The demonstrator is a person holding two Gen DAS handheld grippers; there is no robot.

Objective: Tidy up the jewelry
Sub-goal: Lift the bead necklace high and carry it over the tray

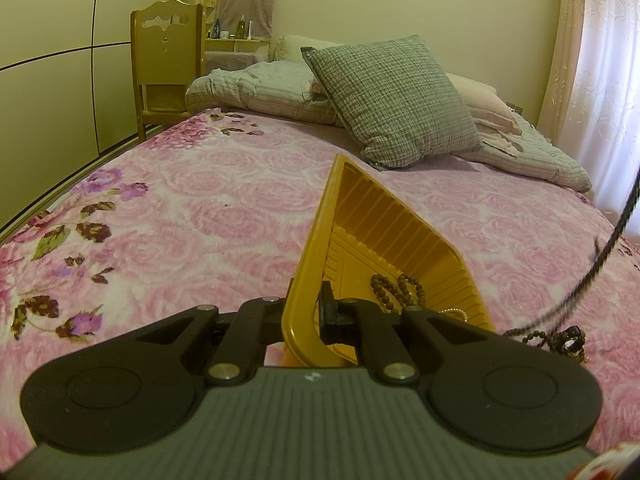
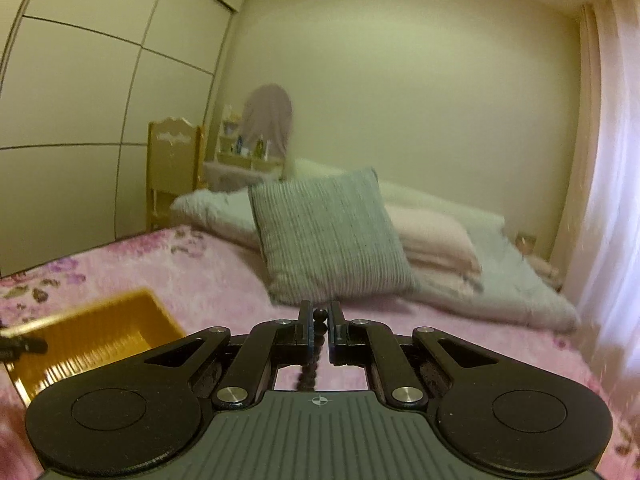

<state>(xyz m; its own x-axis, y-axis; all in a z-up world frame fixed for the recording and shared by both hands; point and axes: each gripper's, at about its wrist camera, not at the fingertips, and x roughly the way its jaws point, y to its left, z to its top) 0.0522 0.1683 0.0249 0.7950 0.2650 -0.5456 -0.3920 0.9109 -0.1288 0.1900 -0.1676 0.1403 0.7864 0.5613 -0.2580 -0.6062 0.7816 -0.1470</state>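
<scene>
A gold plastic tray (image 1: 384,224) stands tilted on the pink bed, and my left gripper (image 1: 306,314) is shut on its near wall. Inside the tray lie a brown bead bracelet (image 1: 396,292) and a thin pearly chain (image 1: 456,313). A black bead necklace (image 1: 612,236) hangs down at the right edge, with its beaded end (image 1: 568,340) resting on the blanket beside the tray. In the right wrist view my right gripper (image 2: 320,328) is shut on that black bead necklace (image 2: 318,322), held above the bed. The gold tray (image 2: 100,332) shows at the lower left there.
A pink floral blanket (image 1: 180,200) covers the bed. A grey checked cushion (image 1: 396,100) and folded bedding (image 1: 256,88) lie at the far end. A wooden chair (image 1: 166,60) and wardrobe doors (image 1: 48,60) stand on the left, and a curtain (image 1: 600,80) on the right.
</scene>
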